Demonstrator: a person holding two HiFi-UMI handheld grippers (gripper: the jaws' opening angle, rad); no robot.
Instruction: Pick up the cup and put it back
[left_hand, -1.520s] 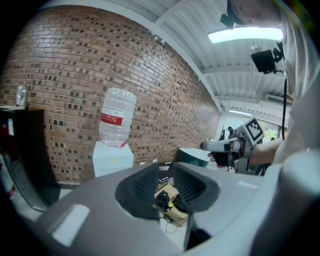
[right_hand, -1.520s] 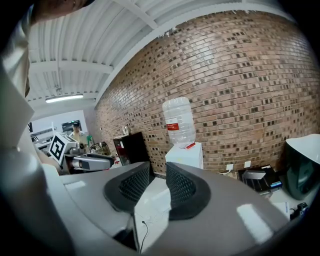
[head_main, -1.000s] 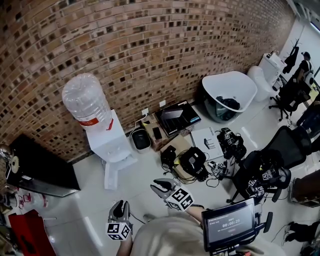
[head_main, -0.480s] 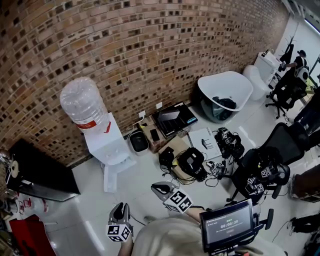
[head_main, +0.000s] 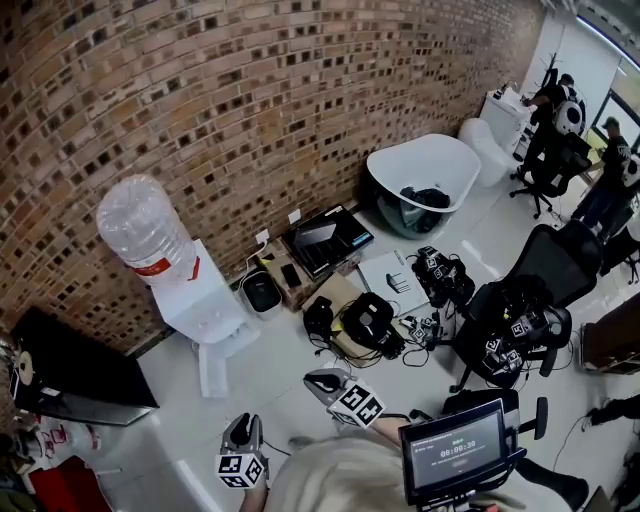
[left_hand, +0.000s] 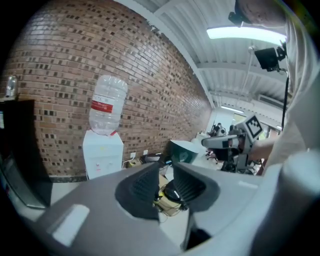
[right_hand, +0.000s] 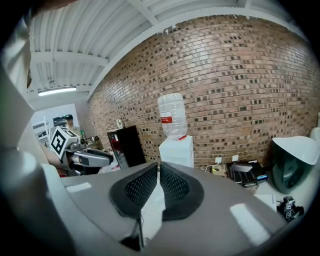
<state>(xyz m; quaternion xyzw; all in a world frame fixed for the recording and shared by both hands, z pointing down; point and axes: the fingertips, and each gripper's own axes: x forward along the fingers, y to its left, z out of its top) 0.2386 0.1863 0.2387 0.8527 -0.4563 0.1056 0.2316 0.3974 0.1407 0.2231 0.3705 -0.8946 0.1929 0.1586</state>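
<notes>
The left gripper (left_hand: 166, 175) holds its jaws a narrow slit apart with nothing between them; through the gap only clutter on the white floor (head_main: 270, 385) shows. The right gripper (right_hand: 158, 175) has its jaws closed tip to tip, empty. Both hang in the air, well apart from the white water dispenser (head_main: 195, 300) against the red brick wall (head_main: 250, 120). No view lets me tell where the cup is.
</notes>
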